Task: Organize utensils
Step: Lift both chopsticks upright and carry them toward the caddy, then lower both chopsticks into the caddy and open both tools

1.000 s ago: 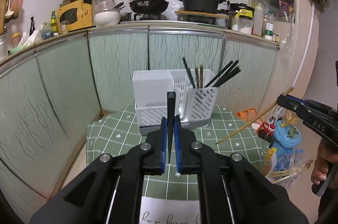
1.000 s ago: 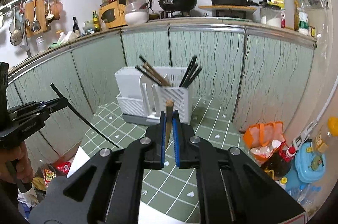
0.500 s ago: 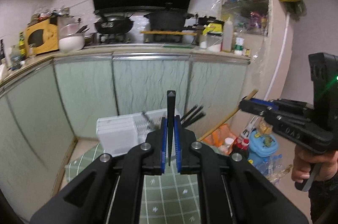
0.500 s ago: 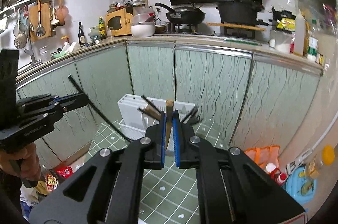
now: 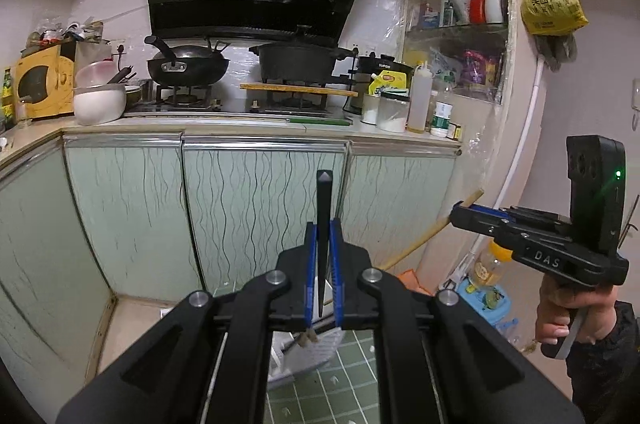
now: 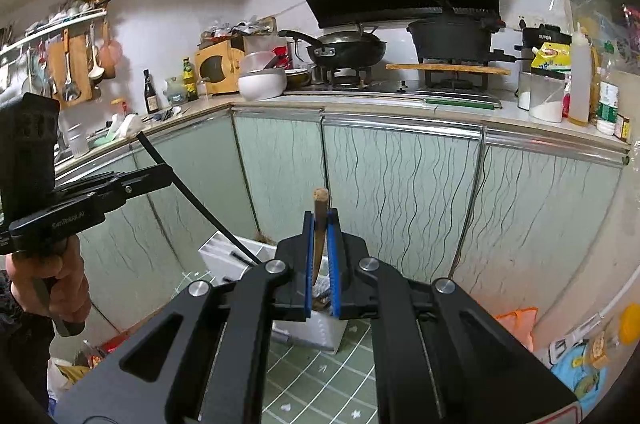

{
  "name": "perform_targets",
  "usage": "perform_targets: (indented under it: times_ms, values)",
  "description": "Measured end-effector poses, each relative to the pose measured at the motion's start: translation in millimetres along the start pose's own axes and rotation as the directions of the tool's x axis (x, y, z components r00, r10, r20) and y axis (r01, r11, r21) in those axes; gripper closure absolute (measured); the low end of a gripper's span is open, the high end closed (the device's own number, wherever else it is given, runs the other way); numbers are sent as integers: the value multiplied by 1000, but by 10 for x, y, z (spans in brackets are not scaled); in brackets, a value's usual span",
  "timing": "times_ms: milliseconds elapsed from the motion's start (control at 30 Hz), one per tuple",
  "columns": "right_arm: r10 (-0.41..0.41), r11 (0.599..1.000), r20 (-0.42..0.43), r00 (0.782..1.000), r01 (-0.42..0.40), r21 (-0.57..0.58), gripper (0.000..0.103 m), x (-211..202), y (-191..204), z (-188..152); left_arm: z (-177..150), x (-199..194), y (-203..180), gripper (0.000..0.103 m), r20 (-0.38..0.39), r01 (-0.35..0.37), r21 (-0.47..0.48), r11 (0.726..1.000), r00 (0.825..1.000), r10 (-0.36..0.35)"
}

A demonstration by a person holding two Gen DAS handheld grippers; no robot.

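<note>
Left tongs point(image 5: 322, 252) clamp black chopstick point(image 5: 322, 208); right tongs point(image 6: 320, 248) clamp wooden chopstick point(image 6: 319, 220); white utensil holder point(image 6: 236, 258) below both.

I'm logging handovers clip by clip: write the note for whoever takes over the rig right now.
Left tool: shut on a black chopstick.
Right tool: shut on a wooden chopstick.
White utensil holder sits on the green checked table, below both tools, with other chopsticks in it.
Done: one chopstick gripped per tool.
Left: put both chopsticks where they belong; which compartment I cannot tell.
</note>
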State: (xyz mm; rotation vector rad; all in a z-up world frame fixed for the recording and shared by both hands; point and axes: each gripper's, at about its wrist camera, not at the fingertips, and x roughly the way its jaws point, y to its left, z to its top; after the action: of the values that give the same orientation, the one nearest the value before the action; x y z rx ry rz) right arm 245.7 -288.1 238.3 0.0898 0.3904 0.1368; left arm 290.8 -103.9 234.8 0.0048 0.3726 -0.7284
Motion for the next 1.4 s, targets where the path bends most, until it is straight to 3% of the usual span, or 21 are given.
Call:
perform_targets:
  times_ms: [367, 400, 433, 500, 567, 633, 733, 867, 1200, 1400]
  values:
    - [42, 999, -97, 994, -40, 23, 97, 695, -230, -175, -236, 550, 266, 95, -49, 27, -2, 1000, 998, -27]
    - [50, 998, -119, 992, -46, 34, 92, 773, -255, -215, -273, 601, 296, 89, -64, 26, -9, 1000, 998, -27]
    - [61, 997, -137, 989, -55, 45, 67, 830, -280, -251, -299, 630, 320, 54, -79, 37, -21, 999, 996, -39]
    - [48, 997, -153, 987, -39, 60, 46, 906, -340, -326, -351, 605, 348, 6, -55, 15, -32, 999, 998, -16]
    - [32, 998, -138, 990, -26, 52, 37, 893, -358, -387, -381, 535, 344, 5, -25, -8, -20, 1000, 1000, 8]
    - [15, 999, -128, 992, -9, 49, 15, 847, -368, -432, -404, 513, 367, 4, -42, -37, -24, 999, 998, 36]
    - [-1, 999, -113, 994, 6, 48, 8, 752, -360, -470, -464, 439, 361, 4, -66, -71, -18, 997, 995, 69]
    - [-34, 999, -116, 993, 37, 20, 8, 570, -259, -563, -565, 306, 292, 4, -89, -132, 8, 991, 987, 132]
    - [-98, 995, -106, 990, 95, -28, 8, 95, 20, -886, -881, -240, -31, 4, -60, -244, 57, 968, 967, 248]
    - [-129, 992, -93, 987, 127, -22, 8, -162, 171, -1132, -1141, -511, -170, 4, -71, -283, 55, 958, 955, 286]
